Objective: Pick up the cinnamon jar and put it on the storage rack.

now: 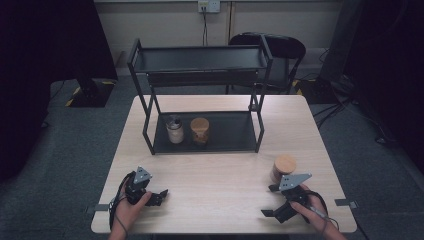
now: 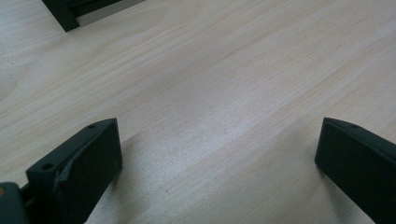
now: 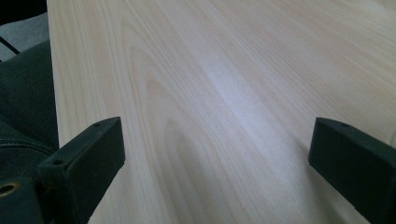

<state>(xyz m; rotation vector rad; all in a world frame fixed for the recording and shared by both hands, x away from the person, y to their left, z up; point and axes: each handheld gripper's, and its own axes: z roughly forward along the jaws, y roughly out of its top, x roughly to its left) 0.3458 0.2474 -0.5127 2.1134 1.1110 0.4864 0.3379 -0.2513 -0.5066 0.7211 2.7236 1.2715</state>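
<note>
- Table (image 1: 225,200): pale wood top on a grey carpeted floor, dark stands to either side, a chair behind. Bare grain lies under both grippers.
- Left gripper (image 1: 161,193): near edge, left side, resting low on the table in the person's hand. Jaws stand wide apart with nothing between them; the left gripper view confirms bare wood in the gap. It reads as parked, clear of the work.
- Right gripper (image 1: 270,201): near edge, right side, jaws spread wide and holding nothing. Its jaws point across the table toward the left, not at the jar, so a turn of the hand seems needed before any grasp.
- Jar (image 1: 283,168): cork-lidded, upright on the table just beyond the right gripper, well apart from the rack. Judged the item in hand, being nearest a gripper and alone outside the rack.
- Rack (image 1: 150,145): black two-tier frame at mid-table. The lower shelf carries two jars side by side at its left: a pale jar (image 1: 174,130) and an amber jar (image 1: 200,131). Free shelf to their right would suit a third.
- Top shelf (image 1: 200,58): nothing seen on it.
</note>
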